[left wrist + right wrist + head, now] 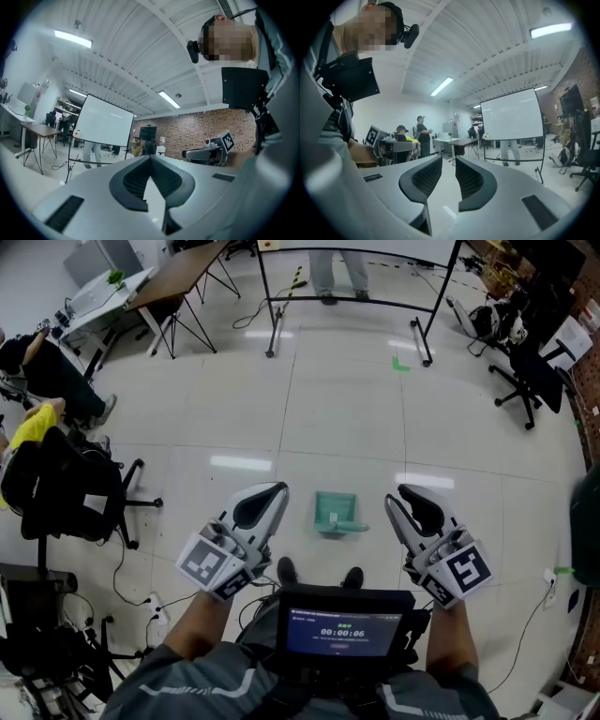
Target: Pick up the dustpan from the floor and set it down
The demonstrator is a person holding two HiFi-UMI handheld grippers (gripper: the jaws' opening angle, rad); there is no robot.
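head view: dustpan (335, 510) lies flat on the pale floor, just ahead of the person's shoes (286, 570) and between the two tools, well below both. left gripper (270, 495) hangs to its left, right gripper (410, 498) to its right, and neither touches it. the pan's square mouth faces away from the person. its short handle (352, 526) runs crosswise along the near edge, with the free end pointing toward the right gripper. by my reading the right hand is the better placed for the handle, and it would have to drop and turn in toward the centre. the left sits about as near to the pan body.

left gripper view: the left gripper (150, 158) looks out level across the room at a white screen (104, 121) on a stand. its jaw tips meet at the front, with only a narrow wedge of floor showing behind them, and nothing is caught there. the dustpan is out of this picture.

right gripper view: the right gripper (448, 160) also points out over the floor. its jaws stand a little apart with a clear gap and nothing in it. the dustpan does not show here either, so i judge it lies beneath the line of aim.
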